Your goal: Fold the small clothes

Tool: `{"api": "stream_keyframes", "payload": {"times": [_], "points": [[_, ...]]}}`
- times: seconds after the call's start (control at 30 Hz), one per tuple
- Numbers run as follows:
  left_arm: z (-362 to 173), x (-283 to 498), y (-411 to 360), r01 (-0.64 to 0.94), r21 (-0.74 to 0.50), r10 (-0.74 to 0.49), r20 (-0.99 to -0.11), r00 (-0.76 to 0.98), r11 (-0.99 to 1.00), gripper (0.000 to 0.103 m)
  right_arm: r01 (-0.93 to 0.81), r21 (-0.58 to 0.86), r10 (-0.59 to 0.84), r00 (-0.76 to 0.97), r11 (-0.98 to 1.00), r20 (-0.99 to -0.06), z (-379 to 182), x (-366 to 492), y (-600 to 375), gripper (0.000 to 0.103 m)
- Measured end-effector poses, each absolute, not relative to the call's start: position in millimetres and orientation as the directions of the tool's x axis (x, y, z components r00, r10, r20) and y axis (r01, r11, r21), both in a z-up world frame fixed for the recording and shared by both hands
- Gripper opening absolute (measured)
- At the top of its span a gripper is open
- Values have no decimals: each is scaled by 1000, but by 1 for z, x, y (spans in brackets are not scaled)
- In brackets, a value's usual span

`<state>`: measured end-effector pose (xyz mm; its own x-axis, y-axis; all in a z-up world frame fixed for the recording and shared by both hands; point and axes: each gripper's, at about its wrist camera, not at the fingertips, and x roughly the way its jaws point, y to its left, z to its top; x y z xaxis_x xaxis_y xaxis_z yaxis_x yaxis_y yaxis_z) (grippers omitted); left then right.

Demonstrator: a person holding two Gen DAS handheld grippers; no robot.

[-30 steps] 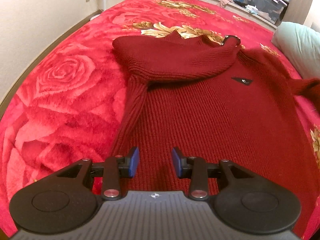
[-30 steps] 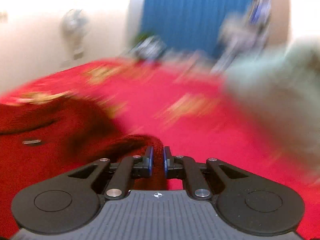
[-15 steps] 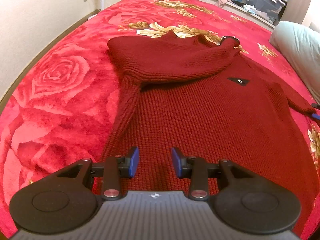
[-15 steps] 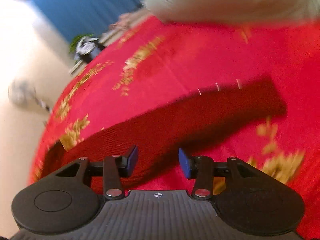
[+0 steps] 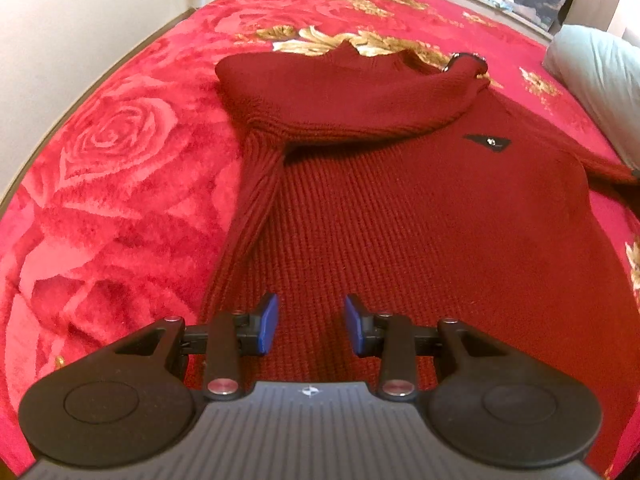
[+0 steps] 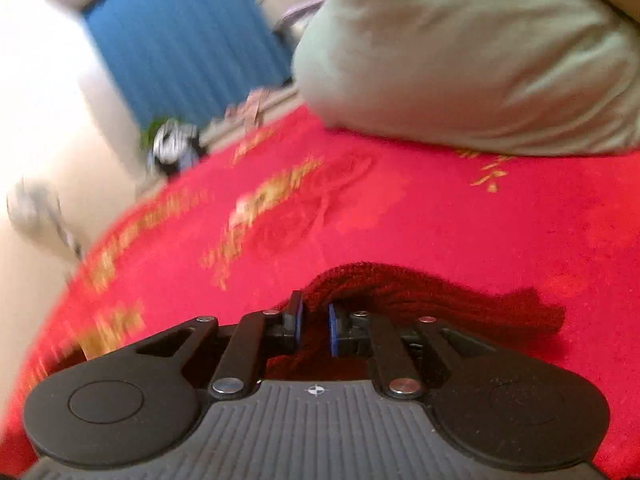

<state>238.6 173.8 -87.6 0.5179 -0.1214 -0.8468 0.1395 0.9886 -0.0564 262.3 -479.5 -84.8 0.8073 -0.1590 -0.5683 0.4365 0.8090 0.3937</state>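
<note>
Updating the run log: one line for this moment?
stage: second sleeve fold | left gripper: open over sweater | right gripper: shut on sleeve | left sleeve: folded across

the sweater (image 5: 420,208) is dark red ribbed knit with a small black patch (image 5: 487,143) on the chest. the bed cover (image 5: 120,168) beneath is bright red with a rose pattern and gold flowers at the far end. the pillow (image 6: 472,60) is pale green, the curtain (image 6: 192,32) blue. both claws are black with blue pads (image 5: 269,324).

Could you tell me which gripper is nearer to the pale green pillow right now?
Right. The right gripper, pinching the sweater sleeve, sits just below the pillow; the left gripper hovers open over the sweater's hem, farther away.
</note>
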Motion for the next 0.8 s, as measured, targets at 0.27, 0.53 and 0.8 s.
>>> {"api": "stream_keyframes", "payload": {"times": [0.27,0.53,0.8], "points": [[-88,238,188,92,-67,-105,-853,511,994,40,318,373,32,723,872,-691,-87,245,-415,36],[-90,220,212,49,-110,-120,-866,486,993,40,49,417,315,578,907,-753,-82,197,-321,43],[-95,177,235,54,-112,-124,-877,464,992,42,33,242,183,559,970,-808,-77,130,-283,43]]}}
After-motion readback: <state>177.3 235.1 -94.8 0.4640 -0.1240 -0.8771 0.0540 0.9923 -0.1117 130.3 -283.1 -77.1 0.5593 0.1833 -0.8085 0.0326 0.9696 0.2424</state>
